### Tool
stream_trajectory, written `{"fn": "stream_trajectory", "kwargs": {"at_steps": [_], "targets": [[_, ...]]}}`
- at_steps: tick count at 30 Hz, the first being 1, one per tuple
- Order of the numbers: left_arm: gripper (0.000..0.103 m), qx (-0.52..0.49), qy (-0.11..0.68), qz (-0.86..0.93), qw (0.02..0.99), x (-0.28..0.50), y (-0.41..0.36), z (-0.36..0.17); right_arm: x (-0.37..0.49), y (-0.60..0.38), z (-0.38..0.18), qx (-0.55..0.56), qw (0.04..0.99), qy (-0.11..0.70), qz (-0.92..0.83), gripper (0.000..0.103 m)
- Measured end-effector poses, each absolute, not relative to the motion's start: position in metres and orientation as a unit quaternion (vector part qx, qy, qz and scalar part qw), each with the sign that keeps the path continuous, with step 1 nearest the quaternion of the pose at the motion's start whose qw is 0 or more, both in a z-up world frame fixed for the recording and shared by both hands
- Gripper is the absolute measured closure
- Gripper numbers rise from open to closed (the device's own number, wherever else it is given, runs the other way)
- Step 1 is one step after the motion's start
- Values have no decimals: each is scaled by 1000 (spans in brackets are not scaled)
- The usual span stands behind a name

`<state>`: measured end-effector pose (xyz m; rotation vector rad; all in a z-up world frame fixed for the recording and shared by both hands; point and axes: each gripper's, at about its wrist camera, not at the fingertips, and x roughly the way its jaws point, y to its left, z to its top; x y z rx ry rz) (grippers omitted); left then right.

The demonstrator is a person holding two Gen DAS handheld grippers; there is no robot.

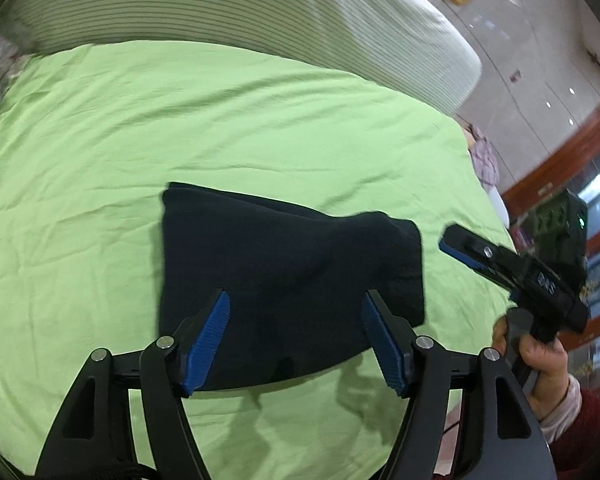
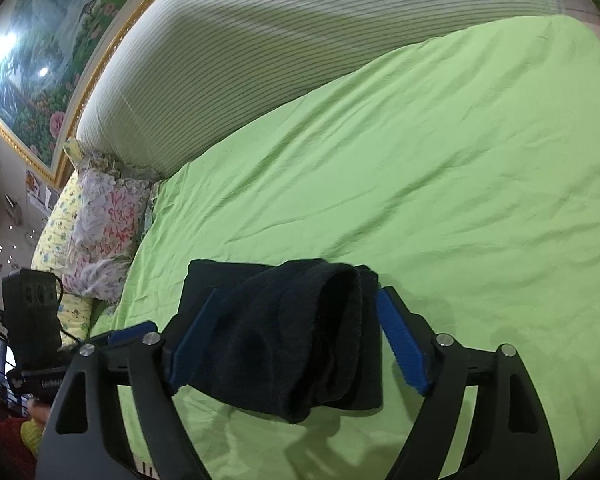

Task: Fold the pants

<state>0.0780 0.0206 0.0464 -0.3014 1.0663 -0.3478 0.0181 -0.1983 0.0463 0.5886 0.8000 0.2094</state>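
Tongs on the left (image 1: 296,336) stand wide apart, blue pads (image 1: 208,344) on either side, gripping nothing, above the near edge of the folded pants (image 1: 284,276). Right tongs (image 2: 296,340) are also spread wide and grip nothing, with the dark bundle showing between their fingers. From the left camera, the right tongs (image 1: 456,246) appear just beside the pants' right end, apart from the cloth, held in a hand (image 1: 540,364) with a red sleeve. The pants lie as a compact dark stack on a wrinkled green bedsheet (image 2: 440,168). Beyond, a striped headboard (image 2: 260,36), floral pillows (image 2: 104,220) and a gold-framed painting (image 2: 40,68).
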Motion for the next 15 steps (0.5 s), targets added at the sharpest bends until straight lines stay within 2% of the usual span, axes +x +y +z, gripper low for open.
{"fn": "stream_trajectory", "kwargs": {"at_steps": [15], "targets": [[31,-171,525,-119,826,85,55,27,14,-196,20,295,855,420,78,19]]}}
